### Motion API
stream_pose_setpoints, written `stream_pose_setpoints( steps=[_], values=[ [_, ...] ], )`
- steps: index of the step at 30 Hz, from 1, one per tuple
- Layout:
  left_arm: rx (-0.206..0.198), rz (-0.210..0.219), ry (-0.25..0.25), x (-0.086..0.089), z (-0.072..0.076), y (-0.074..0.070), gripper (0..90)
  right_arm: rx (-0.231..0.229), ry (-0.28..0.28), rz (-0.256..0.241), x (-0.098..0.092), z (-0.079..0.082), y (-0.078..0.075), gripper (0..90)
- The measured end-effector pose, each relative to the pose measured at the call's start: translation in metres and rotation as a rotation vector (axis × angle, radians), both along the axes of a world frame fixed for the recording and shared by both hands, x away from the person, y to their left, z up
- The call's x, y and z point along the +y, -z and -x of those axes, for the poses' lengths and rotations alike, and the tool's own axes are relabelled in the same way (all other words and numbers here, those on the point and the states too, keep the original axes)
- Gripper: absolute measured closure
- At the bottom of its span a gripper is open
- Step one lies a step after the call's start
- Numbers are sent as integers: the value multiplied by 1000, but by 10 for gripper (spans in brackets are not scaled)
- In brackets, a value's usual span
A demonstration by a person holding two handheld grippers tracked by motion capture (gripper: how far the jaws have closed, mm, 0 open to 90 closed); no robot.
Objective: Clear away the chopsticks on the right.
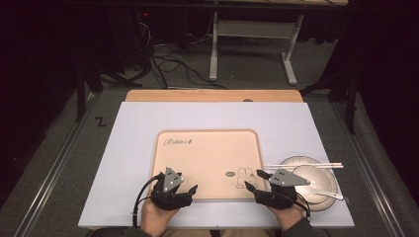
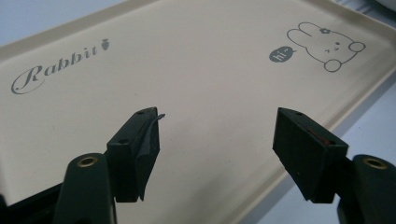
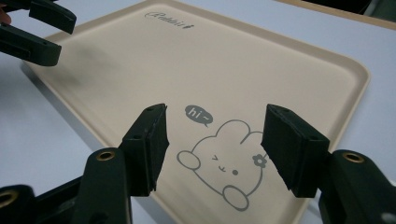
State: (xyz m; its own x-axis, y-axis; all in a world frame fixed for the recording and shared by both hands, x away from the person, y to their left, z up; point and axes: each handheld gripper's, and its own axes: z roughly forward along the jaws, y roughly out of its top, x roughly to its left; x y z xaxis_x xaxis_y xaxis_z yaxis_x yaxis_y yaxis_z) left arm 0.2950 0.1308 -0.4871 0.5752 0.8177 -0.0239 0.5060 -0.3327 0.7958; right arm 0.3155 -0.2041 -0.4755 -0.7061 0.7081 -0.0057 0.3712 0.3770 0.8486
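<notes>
Left gripper: the left gripper (image 1: pixel 190 189) is hovering at the near edge of the tray, around 7 o'clock on it, with its jaws spread wide and nothing between them.
Right gripper: the right gripper (image 1: pixel 251 183) is hanging near the tray's 5 o'clock corner, just over the printed rabbit (image 3: pixel 227 164), jaws likewise parted and empty.
Tray: the beige tray (image 1: pixel 207 153) is lying flat in the middle of the white board (image 1: pixel 128 148), bare inside, its "Rabbit" lettering (image 2: pixel 56 65) sitting toward 11 o'clock.
Dishes: a stack of pale plates (image 1: pixel 316 180) is sitting at 3 o'clock from the tray, close to the right gripper, with chopsticks (image 1: pixel 306 166) lying across the far side and what looks like a spoon (image 1: pixel 328 193) resting on it.
Step in hand: I am judging that both tools are getting ready, either to lift the tray by its near rim or to reach for the dishes.
Risk, tray: the rim is looking low and smooth; a shallow pinch could be slipping off, and uneven lifting would be tilting it.
Risk, dishes: a swing toward 3 o'clock could be knocking the chopsticks or the spoon loose, since they are lying loose on top.
Surface: the white board is resting on a wooden table (image 1: pixel 212 95) showing at 12 o'clock.
Room: dark, with cables (image 1: pixel 168 64) trailing on grey floor and a white stand (image 1: pixel 252 44) beyond.
</notes>
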Motion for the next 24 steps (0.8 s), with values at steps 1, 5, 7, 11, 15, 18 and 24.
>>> stream_pose_setpoints(
  steps=[1, 5, 7, 11, 15, 18, 24],
  values=[
    [1, 0, 2, 0, 0, 0, 322, -1, -1, 0, 0, 0, 0, 409],
    [0, -8, 4, -1, 1, 0, 321, 6, -2, -4, 0, 0, -1, 415],
    [2, -7, 5, -1, 2, 0, 320, 9, -6, -7, 1, 1, -2, 421],
    [2, -6, 6, 0, 2, 0, 321, 14, -22, 0, 3, 3, -5, 444],
    [12, -19, 12, -4, 1, 3, 321, 8, -28, 30, 2, 6, -7, 467],
    [-3, -36, 26, -6, 2, 1, 320, 24, -11, -2, -3, 7, -8, 473],
    [-1, -34, 33, -5, 5, 1, 320, 24, -13, -16, -5, 10, -12, 461]
  ],
)
